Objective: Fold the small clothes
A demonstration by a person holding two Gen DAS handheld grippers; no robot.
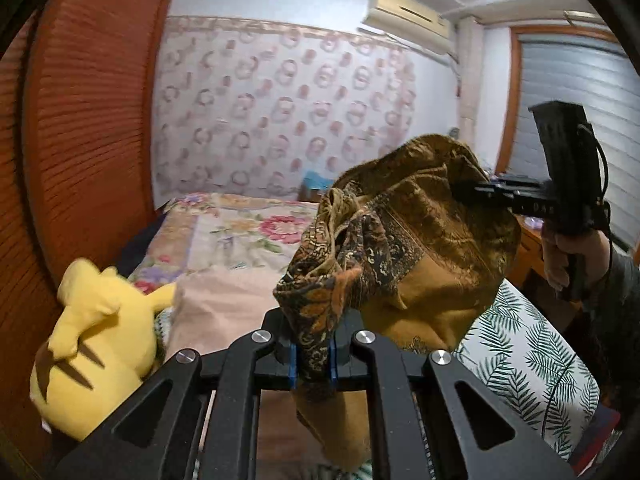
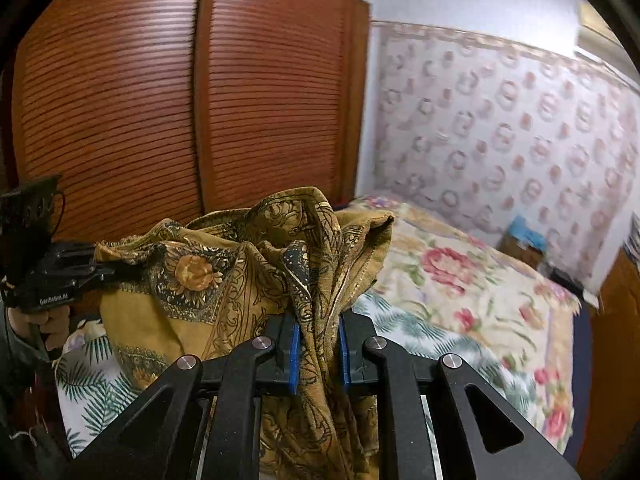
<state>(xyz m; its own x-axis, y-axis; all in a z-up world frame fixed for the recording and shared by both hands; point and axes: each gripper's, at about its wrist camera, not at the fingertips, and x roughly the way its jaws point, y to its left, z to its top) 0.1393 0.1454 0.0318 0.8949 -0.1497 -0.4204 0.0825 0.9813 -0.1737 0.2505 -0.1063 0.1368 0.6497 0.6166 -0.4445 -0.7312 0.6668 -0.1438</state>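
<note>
A mustard-brown patterned cloth [image 1: 404,232] hangs in the air above the bed, held by both grippers. My left gripper [image 1: 314,354] is shut on one bunched edge of it. My right gripper [image 2: 319,354] is shut on another bunched edge of the cloth [image 2: 224,280]. The right gripper also shows in the left wrist view [image 1: 464,190], its fingers buried in the cloth at the right. The left gripper shows in the right wrist view [image 2: 116,270] at the left, gripping the cloth's corner. The cloth is crumpled and sags between the two.
Below lies a bed with a floral cover [image 1: 240,224], a pink sheet [image 1: 224,304] and a palm-leaf cover [image 1: 532,352]. A yellow plush toy [image 1: 92,344] lies at the left. A slatted wooden wardrobe [image 2: 160,88] stands beside the bed.
</note>
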